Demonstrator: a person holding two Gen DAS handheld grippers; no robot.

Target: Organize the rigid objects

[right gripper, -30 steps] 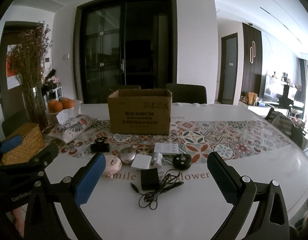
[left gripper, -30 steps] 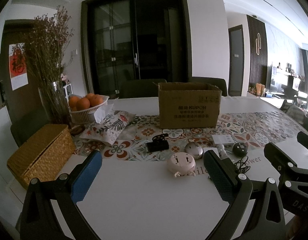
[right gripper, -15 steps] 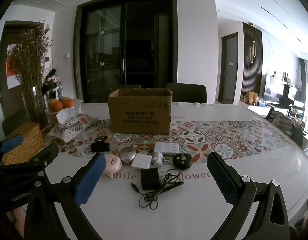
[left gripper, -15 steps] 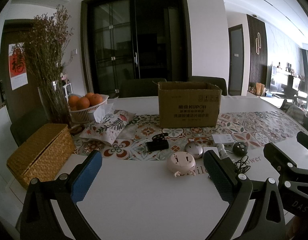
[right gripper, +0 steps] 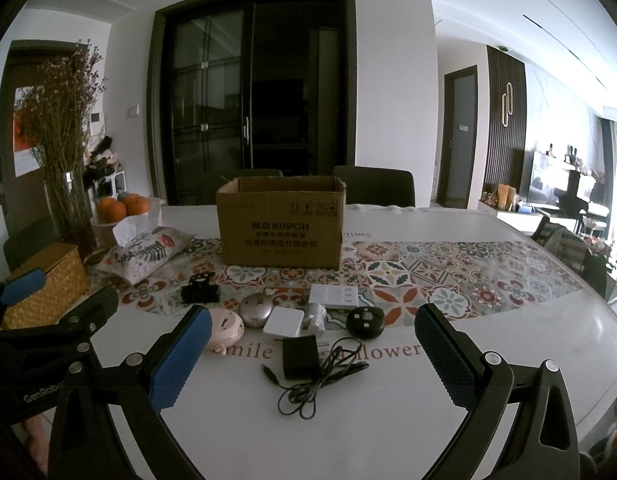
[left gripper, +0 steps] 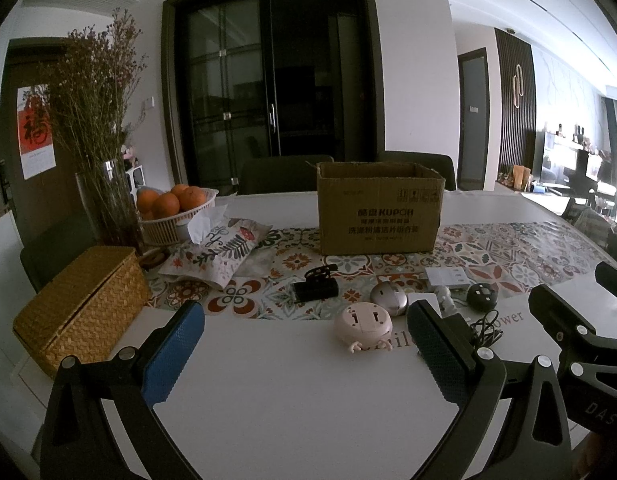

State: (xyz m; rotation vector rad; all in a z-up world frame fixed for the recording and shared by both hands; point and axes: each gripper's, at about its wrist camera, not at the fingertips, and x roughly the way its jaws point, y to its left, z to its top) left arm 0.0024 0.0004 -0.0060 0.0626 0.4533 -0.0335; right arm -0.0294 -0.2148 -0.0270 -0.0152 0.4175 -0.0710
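**A:** Anything shifted since a second ago?

**B:** Hardly at all. Both views match the earlier ones; every item on the white table [right gripper: 508, 320] sits where it sat, and both tools hang in the same spots.

**A:** Take me through the left gripper [left gripper: 304, 346].

**B:** Low over the bare near side of the table, pointing across at the open brown cardboard box [left gripper: 378, 210]. Jaws spread wide, blue pads empty. The round pink gadget [left gripper: 362, 322] lies ahead between the fingers, untouched.

**A:** And the right gripper [right gripper: 312, 354]?

**B:** Same story: level, jaws gaping, gripping nothing. The black power adapter [right gripper: 299, 356] with its tangled thin cable [right gripper: 320, 384] lies on the table right between the fingers' line.

**A:** Where's the rest of the clutter?

**B:** In a loose row behind the adapter, at the edge of the patterned tile-print runner [right gripper: 428, 276]: a black binder clip [right gripper: 199, 292], a silver-grey rounded device [right gripper: 255, 309], a white square charger [right gripper: 284, 321], a small white plug piece [right gripper: 317, 315], a flat white multi-port strip [right gripper: 334, 295] and a black round puck [right gripper: 365, 322]. All outside the box, which stands behind them on the runner.

**A:** Off to the left?

**B:** A woven straw box [left gripper: 82, 308], a floral fabric tissue pouch [left gripper: 214, 254], a white basket of oranges [left gripper: 176, 210] and a glass vase of dried flowers [left gripper: 96, 128].
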